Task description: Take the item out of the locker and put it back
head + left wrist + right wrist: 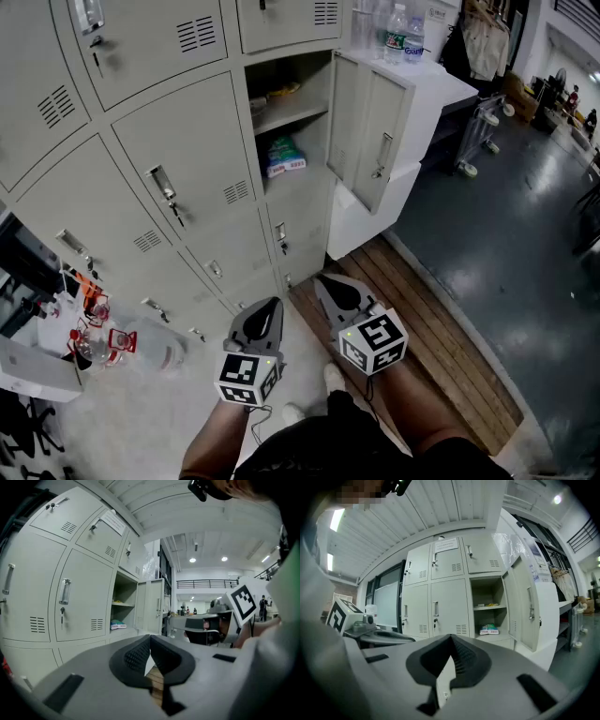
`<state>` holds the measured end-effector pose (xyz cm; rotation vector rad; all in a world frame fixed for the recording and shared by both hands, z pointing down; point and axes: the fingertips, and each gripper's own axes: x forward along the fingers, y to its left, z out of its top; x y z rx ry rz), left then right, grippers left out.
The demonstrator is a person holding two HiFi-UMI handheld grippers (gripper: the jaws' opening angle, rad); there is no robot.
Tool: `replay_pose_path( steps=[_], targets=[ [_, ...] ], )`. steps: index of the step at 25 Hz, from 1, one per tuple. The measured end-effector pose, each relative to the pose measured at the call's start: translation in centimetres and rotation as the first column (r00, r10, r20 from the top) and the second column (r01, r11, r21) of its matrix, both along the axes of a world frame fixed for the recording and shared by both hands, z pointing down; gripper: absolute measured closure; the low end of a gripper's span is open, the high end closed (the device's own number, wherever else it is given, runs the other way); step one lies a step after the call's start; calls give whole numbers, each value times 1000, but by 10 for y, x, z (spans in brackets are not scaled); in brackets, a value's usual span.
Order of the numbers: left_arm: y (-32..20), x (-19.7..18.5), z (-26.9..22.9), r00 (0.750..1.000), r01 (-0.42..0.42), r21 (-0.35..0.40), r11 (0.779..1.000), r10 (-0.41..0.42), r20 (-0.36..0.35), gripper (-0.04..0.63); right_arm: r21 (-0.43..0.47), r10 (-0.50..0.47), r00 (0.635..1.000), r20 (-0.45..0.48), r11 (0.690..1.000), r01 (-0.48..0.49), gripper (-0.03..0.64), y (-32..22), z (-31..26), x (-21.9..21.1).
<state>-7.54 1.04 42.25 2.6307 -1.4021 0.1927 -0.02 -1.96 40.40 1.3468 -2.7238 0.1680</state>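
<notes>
The open locker (pixel 291 122) has its door (pixel 370 141) swung out to the right. A green and blue packet (pixel 283 157) lies on its lower shelf, and it also shows in the left gripper view (pixel 118 626) and the right gripper view (pixel 490 629). Something yellow (pixel 281 91) lies on the shelf above. My left gripper (pixel 274 302) and right gripper (pixel 323 279) hang low in front of my body, well short of the locker. Both point towards it. Each is shut with nothing between its jaws, as the left gripper (pixel 150 637) and right gripper (pixel 451 637) show close up.
Closed locker doors (pixel 178 187) fill the wall to the left. A white cabinet (pixel 431 84) with water bottles (pixel 403 37) stands right of the open door. A wooden platform (pixel 422 328) lies below it. Red and white clutter (pixel 94 337) sits at the left.
</notes>
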Motion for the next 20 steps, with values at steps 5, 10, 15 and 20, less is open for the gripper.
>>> replay_pose_path(
  steps=[5,10,15,20],
  targets=[
    [-4,0,-2,1000,2,3,1000,-2,-2,591,3,-10,1000,1,1000,10,623,-3,-1,-1],
    [-9,5,-1,1000,7,0,1000,-7,-1,591,22,-27,999,-20,999,27,621,-6,-2,0],
    [-20,14,0,1000,15,-1,1000,-15,1,591,31,-44,998,-39,998,45,621,-19,-1,6],
    [-36,26,1,1000,28,-4,1000,-28,5,591,36,-58,997,-56,998,60,621,-39,-1,19]
  ],
)
